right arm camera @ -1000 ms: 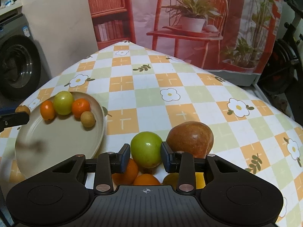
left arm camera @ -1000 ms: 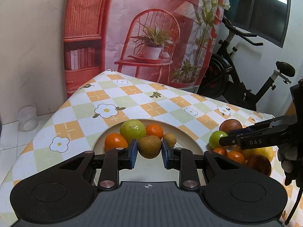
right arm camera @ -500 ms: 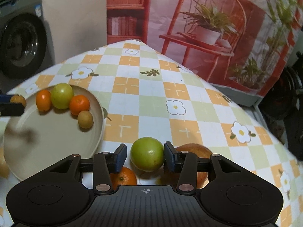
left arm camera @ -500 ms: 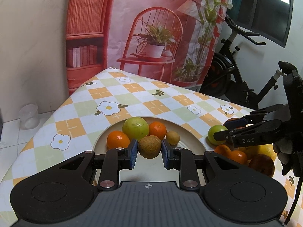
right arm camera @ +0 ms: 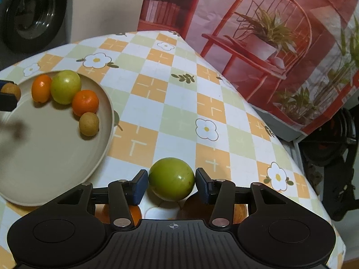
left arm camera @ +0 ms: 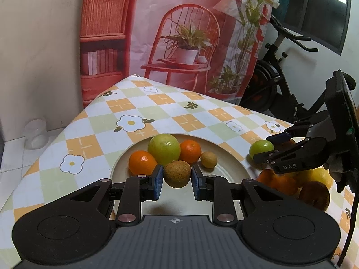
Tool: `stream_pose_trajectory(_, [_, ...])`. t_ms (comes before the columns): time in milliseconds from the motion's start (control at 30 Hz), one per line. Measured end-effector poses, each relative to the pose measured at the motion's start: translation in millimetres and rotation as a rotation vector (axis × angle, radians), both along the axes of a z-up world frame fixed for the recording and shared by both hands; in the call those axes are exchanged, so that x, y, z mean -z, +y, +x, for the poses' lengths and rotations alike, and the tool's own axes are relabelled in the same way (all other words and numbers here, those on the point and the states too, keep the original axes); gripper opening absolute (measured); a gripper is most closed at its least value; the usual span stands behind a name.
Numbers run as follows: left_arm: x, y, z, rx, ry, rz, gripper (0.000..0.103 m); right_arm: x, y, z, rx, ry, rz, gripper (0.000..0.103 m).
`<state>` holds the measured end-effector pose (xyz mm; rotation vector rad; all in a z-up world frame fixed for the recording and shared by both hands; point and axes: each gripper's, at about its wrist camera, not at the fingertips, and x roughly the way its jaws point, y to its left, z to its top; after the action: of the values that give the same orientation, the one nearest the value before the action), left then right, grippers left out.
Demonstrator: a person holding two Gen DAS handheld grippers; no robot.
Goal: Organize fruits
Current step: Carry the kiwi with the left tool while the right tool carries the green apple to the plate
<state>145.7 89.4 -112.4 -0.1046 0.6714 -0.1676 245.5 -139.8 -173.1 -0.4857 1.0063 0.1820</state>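
My left gripper is shut on a brown fuzzy fruit, held just above the beige plate. At the plate's far side lie two oranges, a large green fruit and a small tan fruit. My right gripper straddles a smaller green fruit beside the plate. Slim gaps show at both pads, so the jaws stand open around it. This fruit rests against a pile of oranges, a yellow fruit and a red-brown fruit.
The checked floral tablecloth drops off at its far and right edges. Behind it hangs a printed red backdrop. An exercise bike stands to the right, a washing machine to the left, and a plastic cup on the floor.
The right gripper's jaws have widened off the small green fruit, and that gripper has rolled and shifted a little. The left gripper keeps its hold on the brown fruit in place.
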Motion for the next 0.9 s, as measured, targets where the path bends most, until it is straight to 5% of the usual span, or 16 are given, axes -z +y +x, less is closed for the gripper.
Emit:
stream_pose_trajectory(533, [8, 16, 3, -0.035, 0.039, 0.038, 0.029, -21, 5, -7, -0.031, -0.052, 0.090, 0.042])
stream_pose_trajectory(900, [17, 23, 12, -0.053, 0.071, 0.073, 0.029, -39, 52, -6, -0.156, -0.072, 0.203, 0.042])
